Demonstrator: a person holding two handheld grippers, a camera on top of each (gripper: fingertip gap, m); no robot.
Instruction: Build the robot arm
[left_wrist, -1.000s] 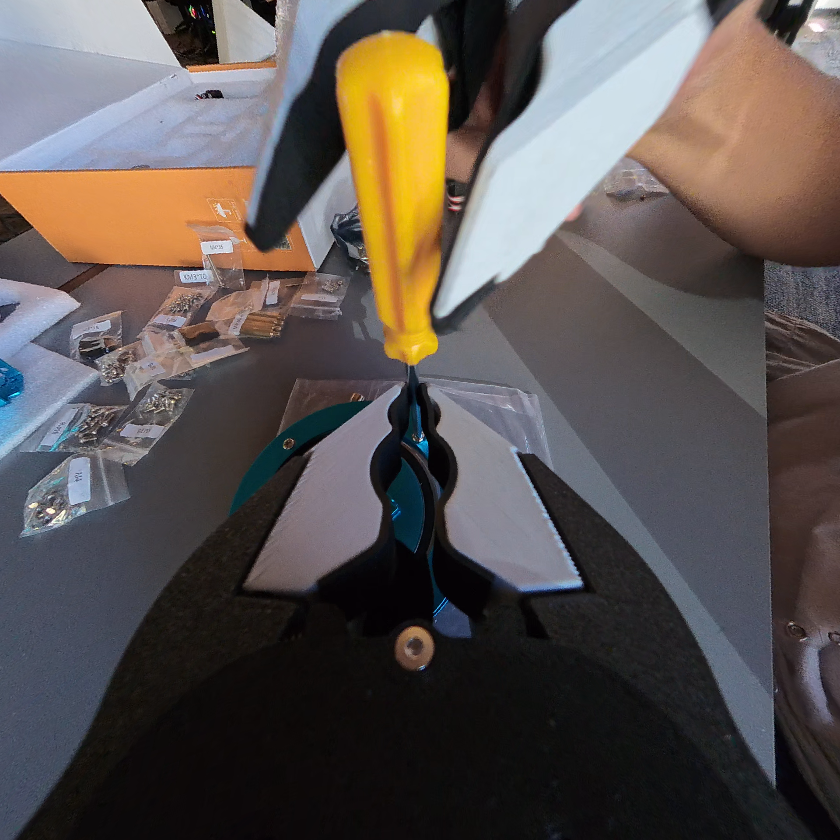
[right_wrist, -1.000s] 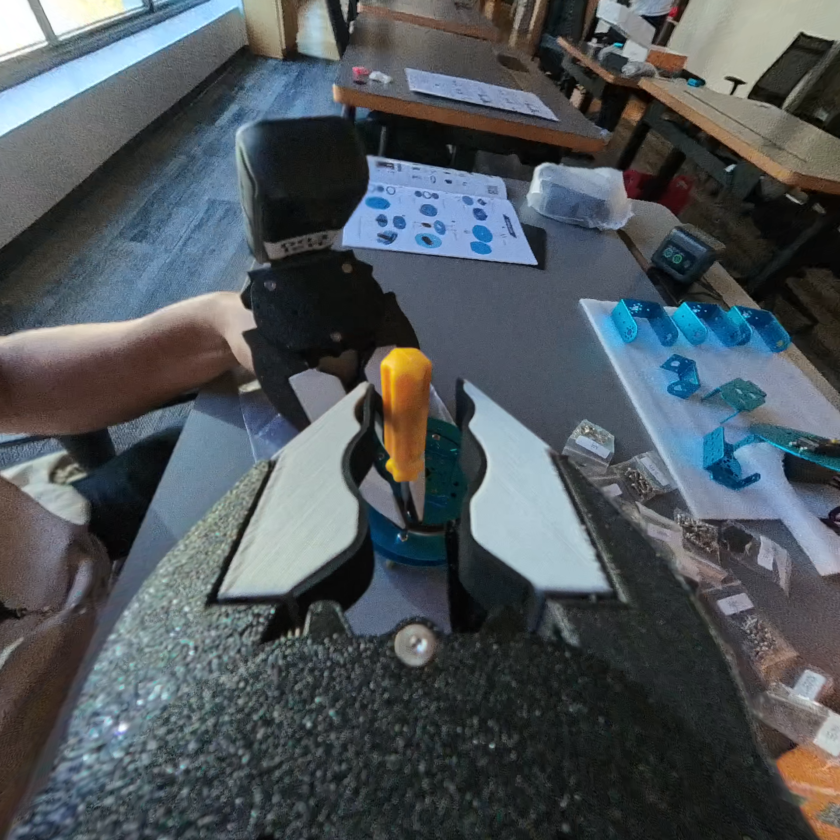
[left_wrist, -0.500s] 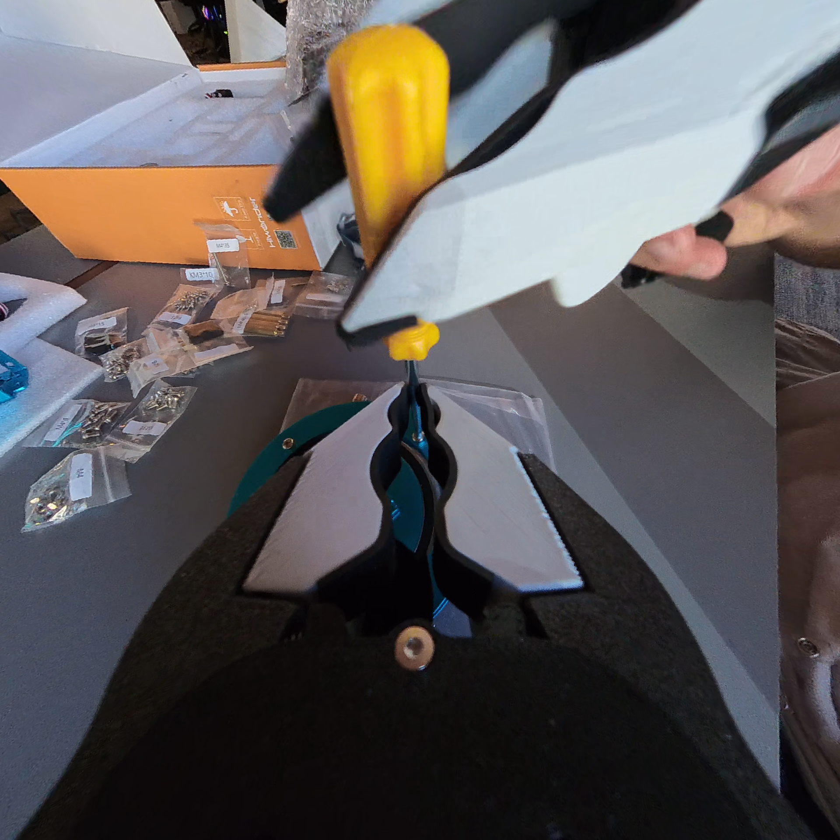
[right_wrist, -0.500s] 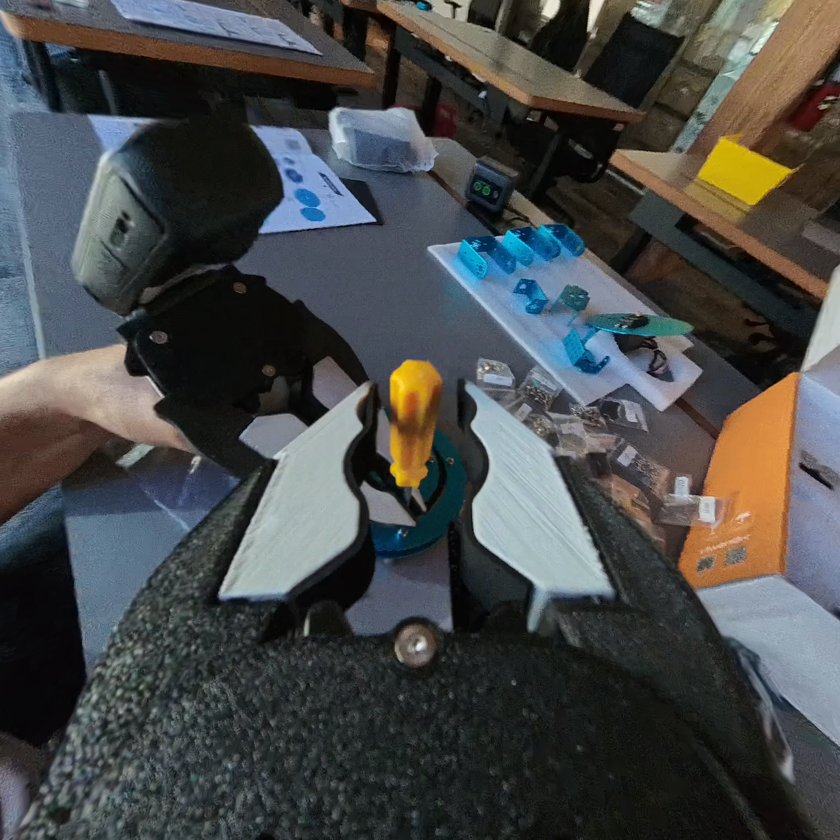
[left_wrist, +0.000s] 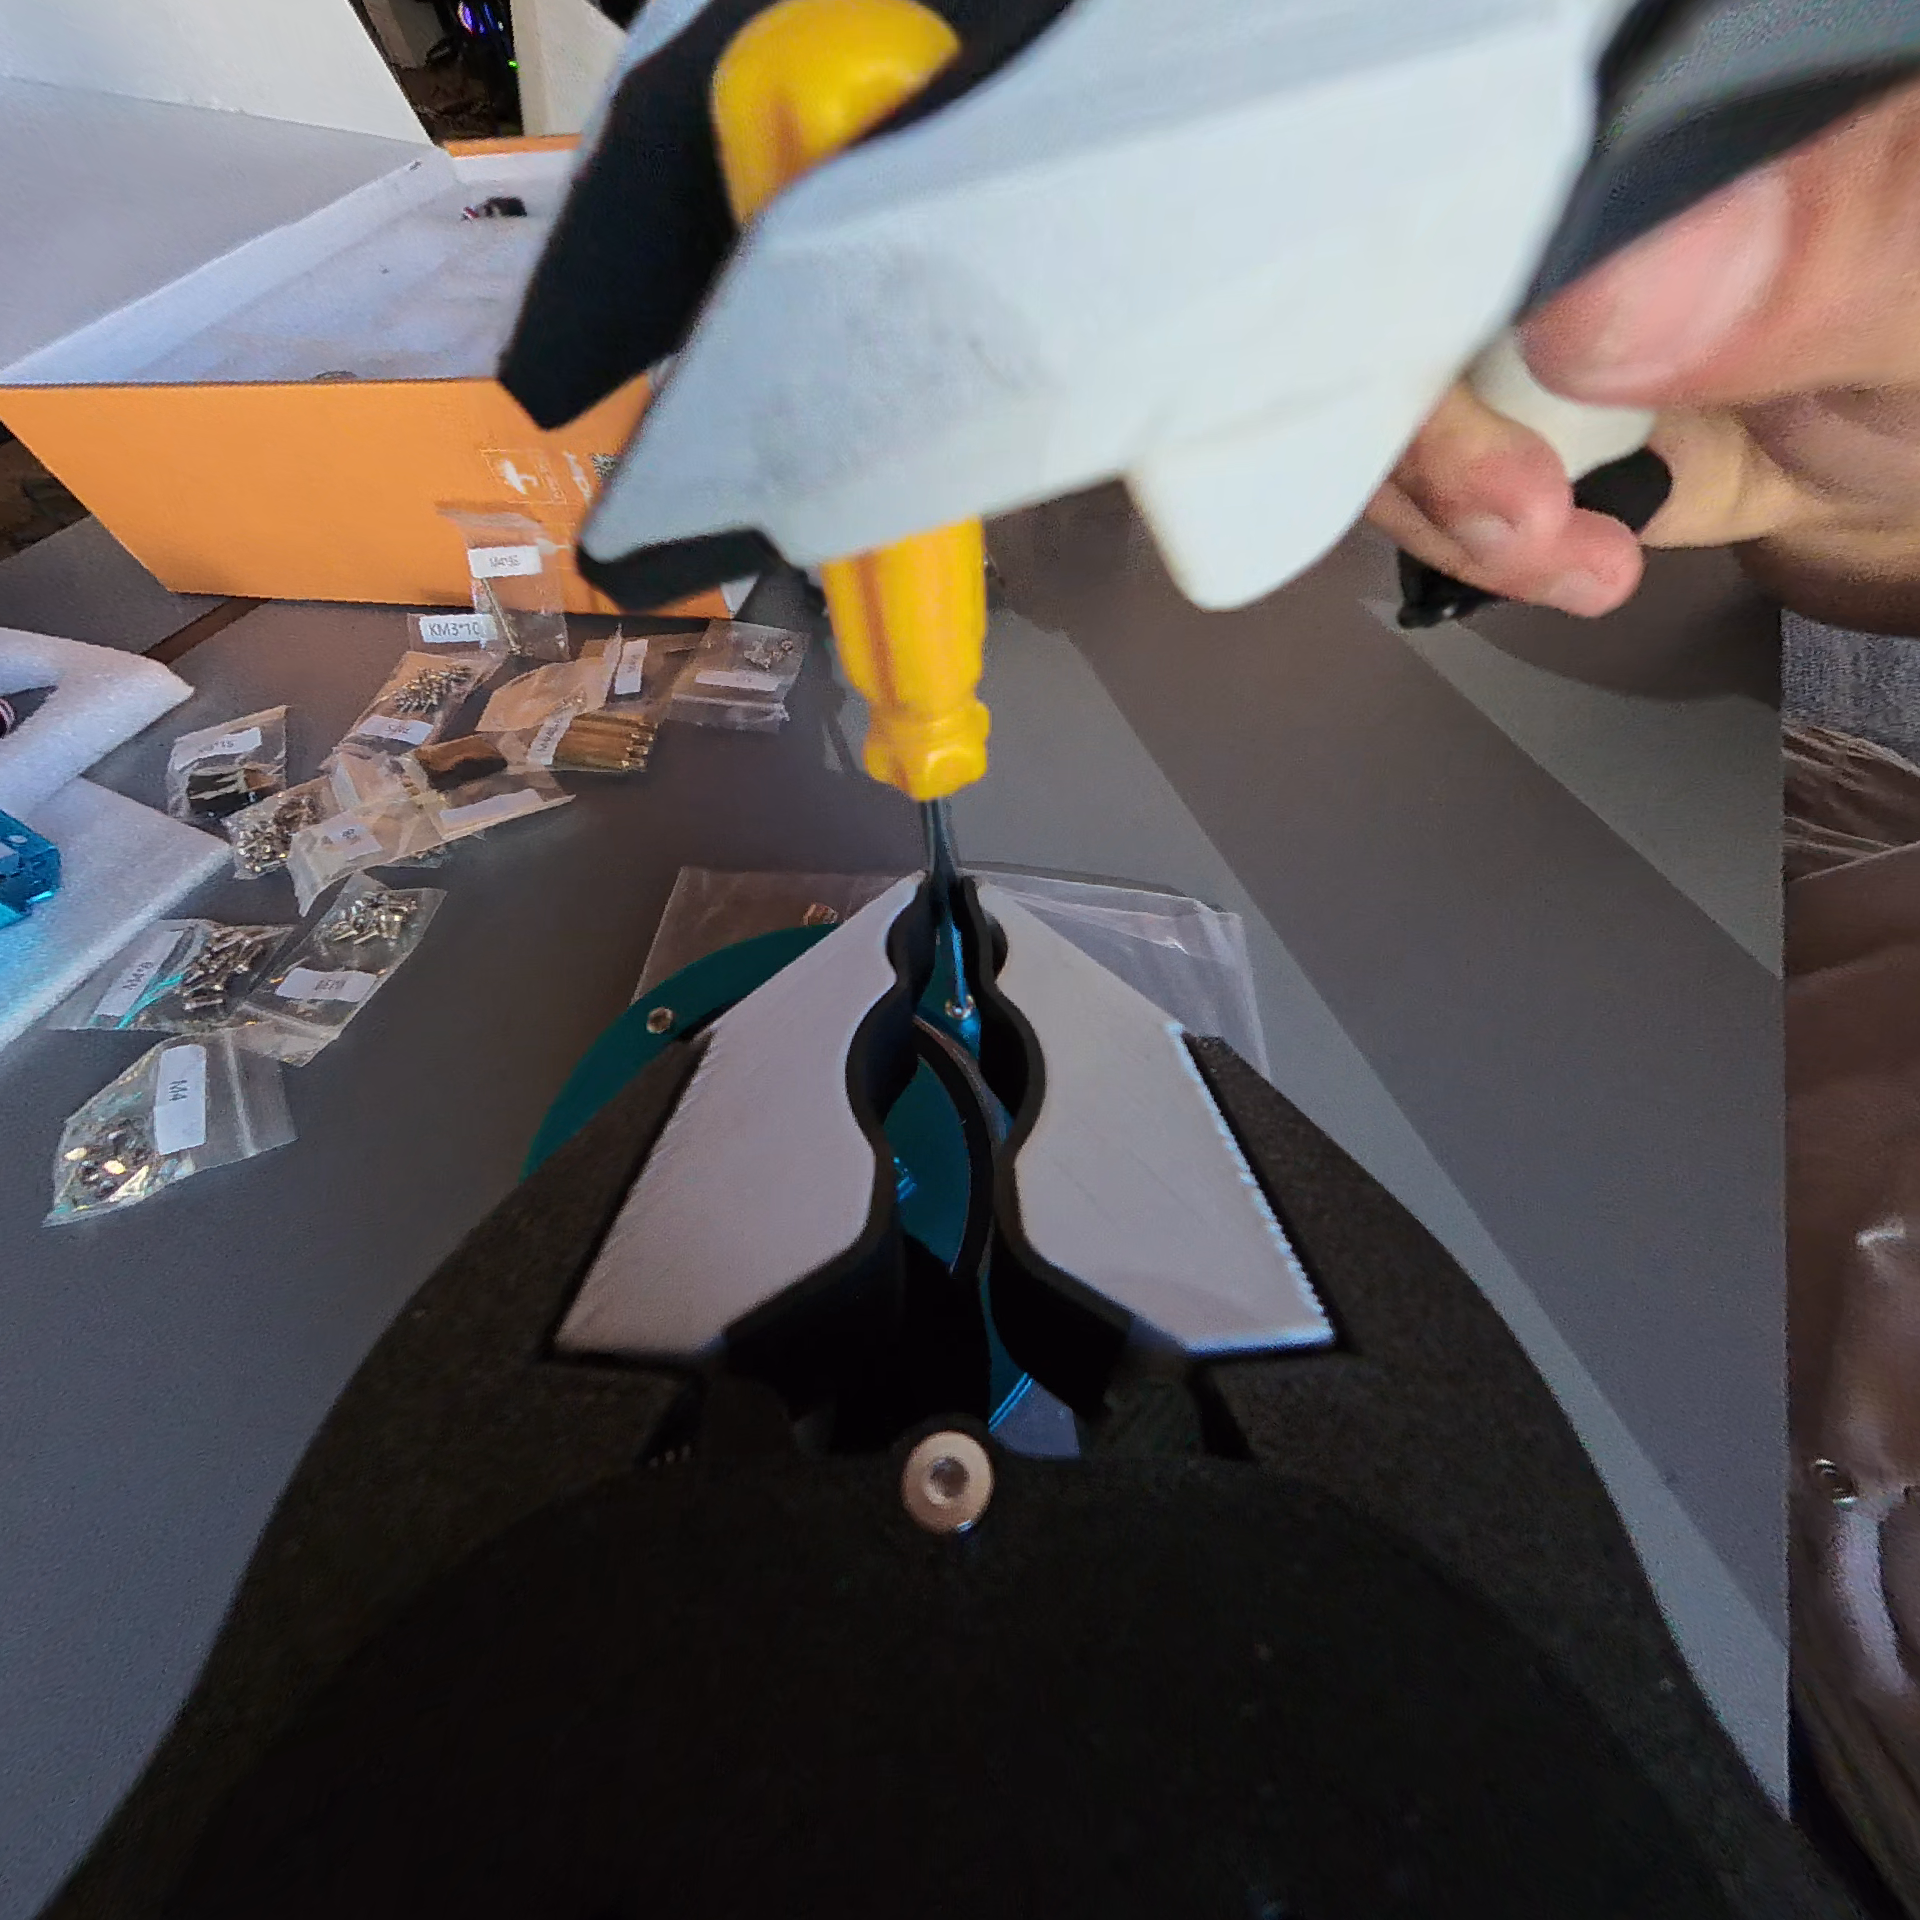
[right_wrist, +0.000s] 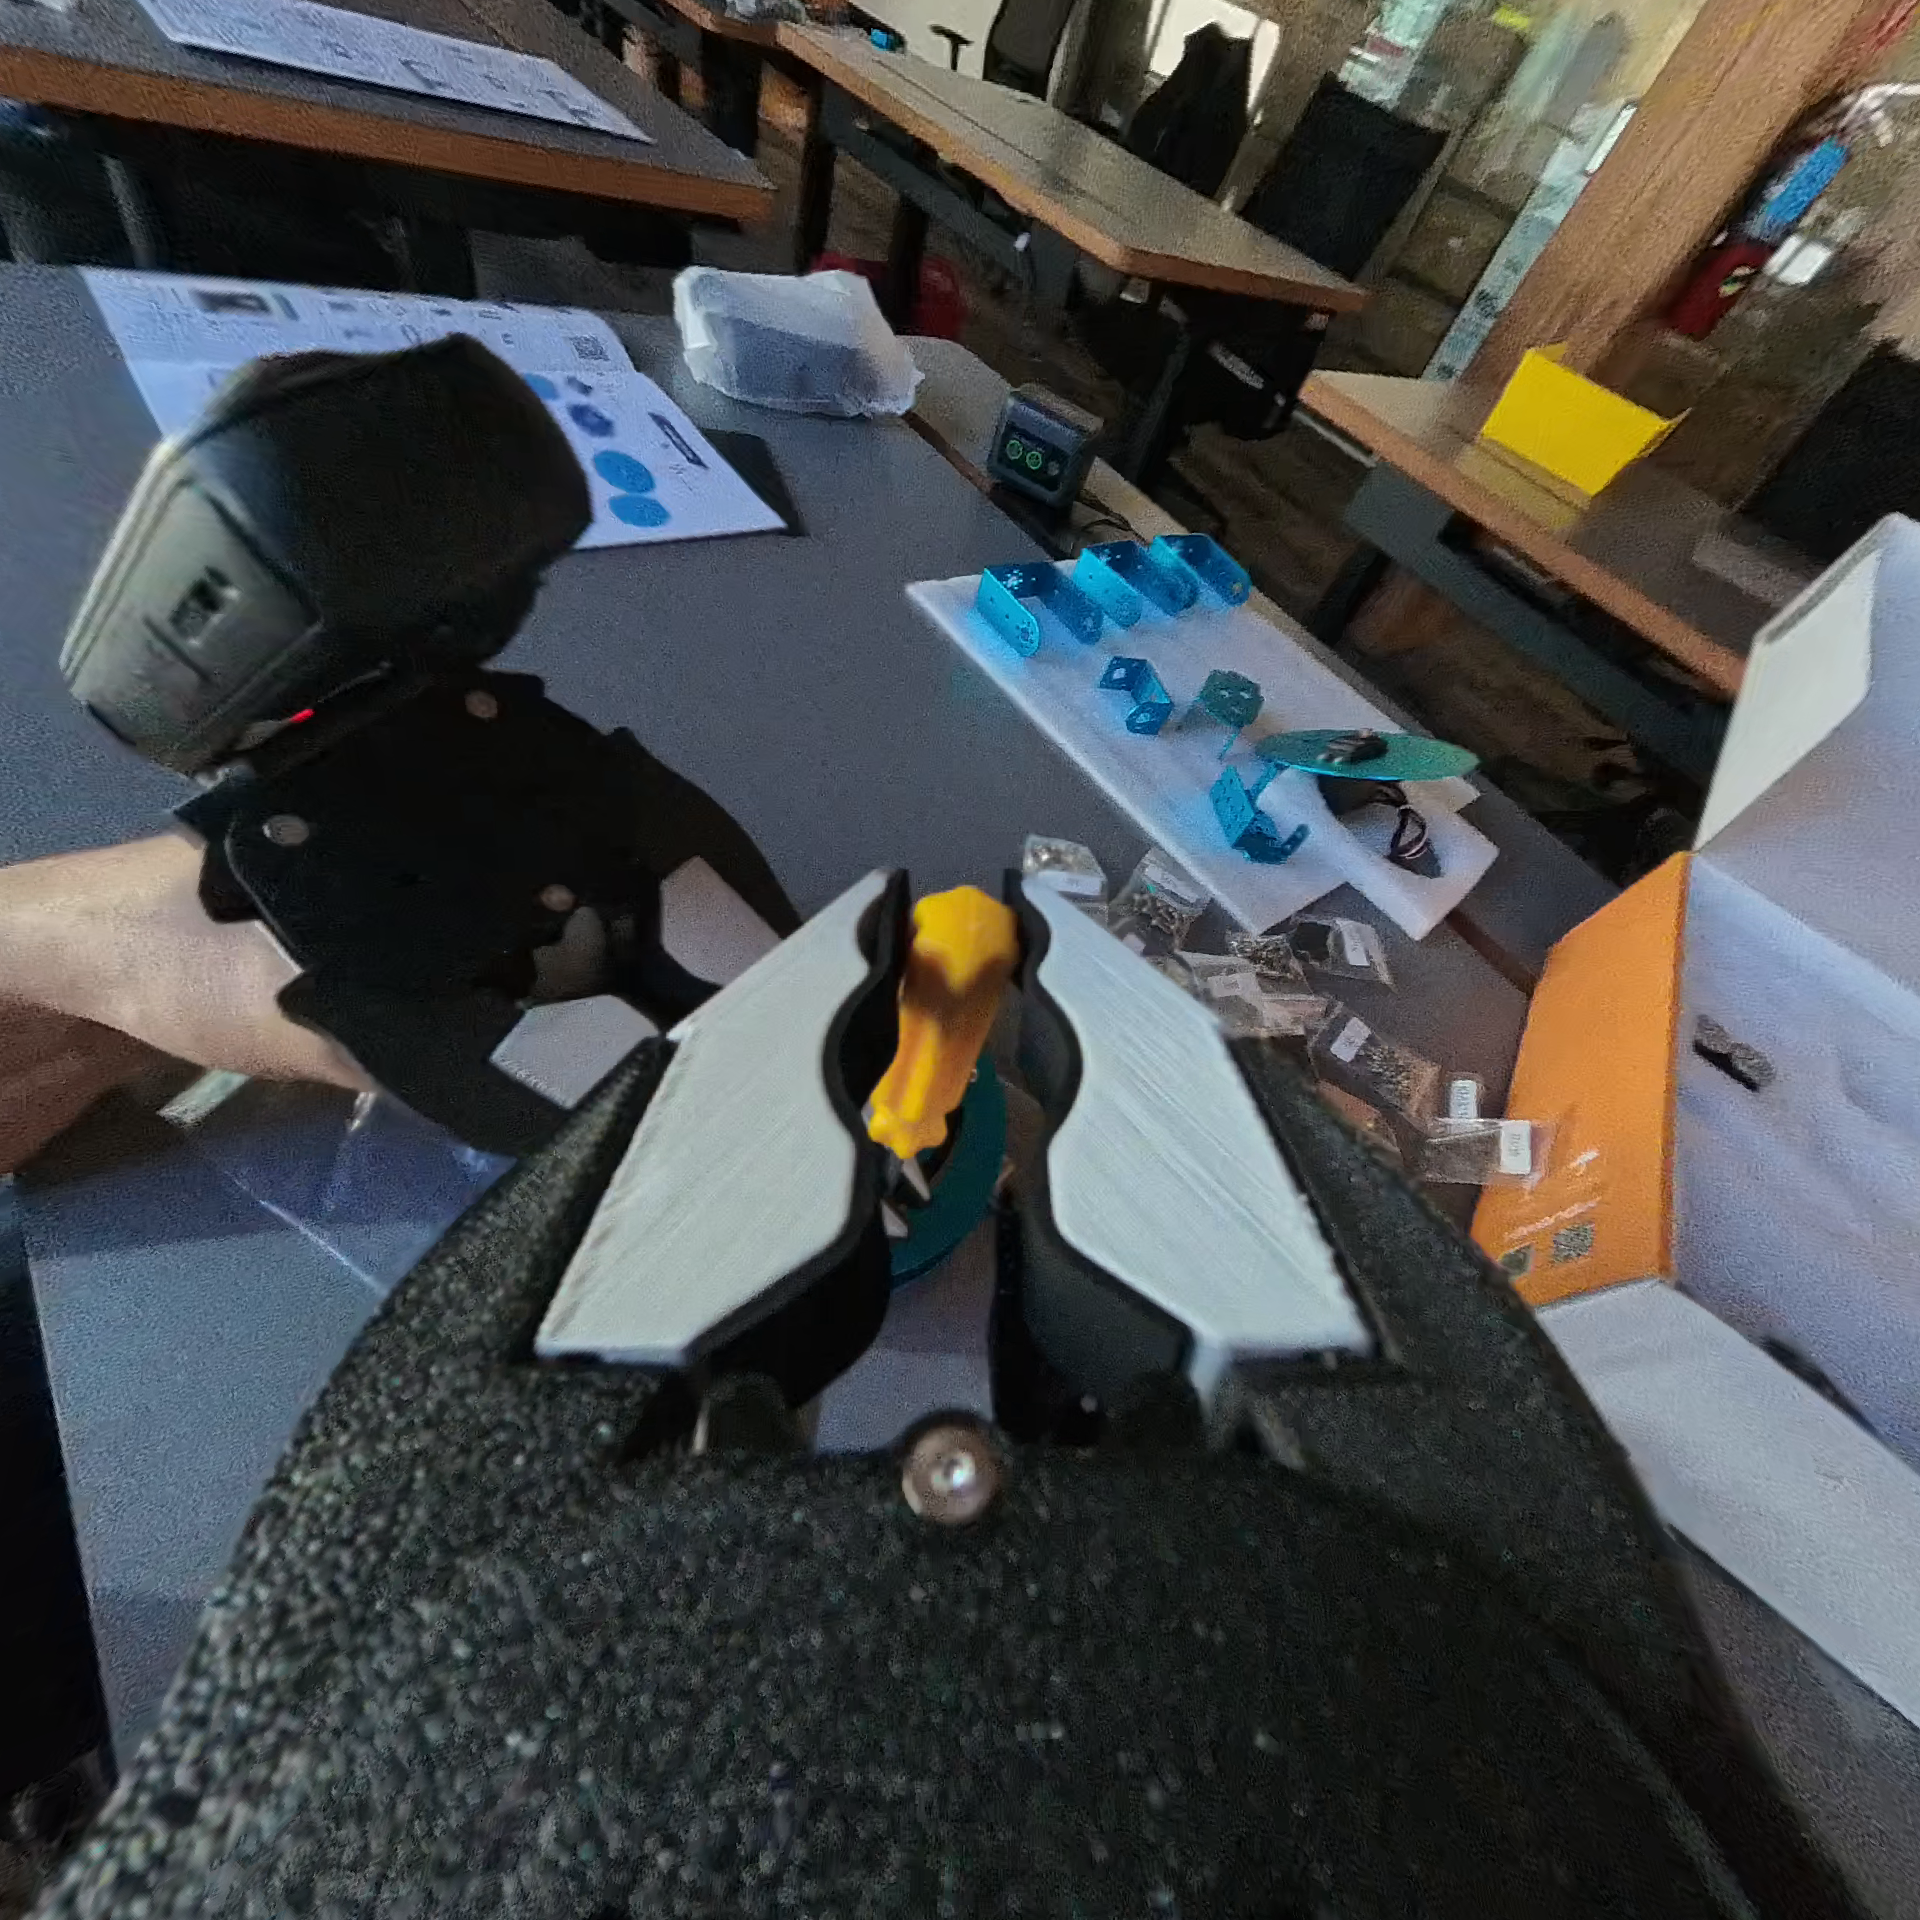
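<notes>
Orange box (right_wrist: 1590, 1081) at 3 o'clock of your right gripper (right_wrist: 951, 914), flaps up, white foam inside; contents unclear. Foam sheet (right_wrist: 1174, 727) at 1 o'clock carries blue brackets (right_wrist: 1101, 592). Small labelled bags (left_wrist: 343, 821) of screws lie between sheet and box, at 10 o'clock in the left view. Your left gripper (left_wrist: 940, 904) is closed on the teal disc (left_wrist: 665, 997), which rests on the table (left_wrist: 1351, 883). Your right gripper clamps the yellow screwdriver (right_wrist: 935, 1018), its tip down at the disc, blocking the view past it.
</notes>
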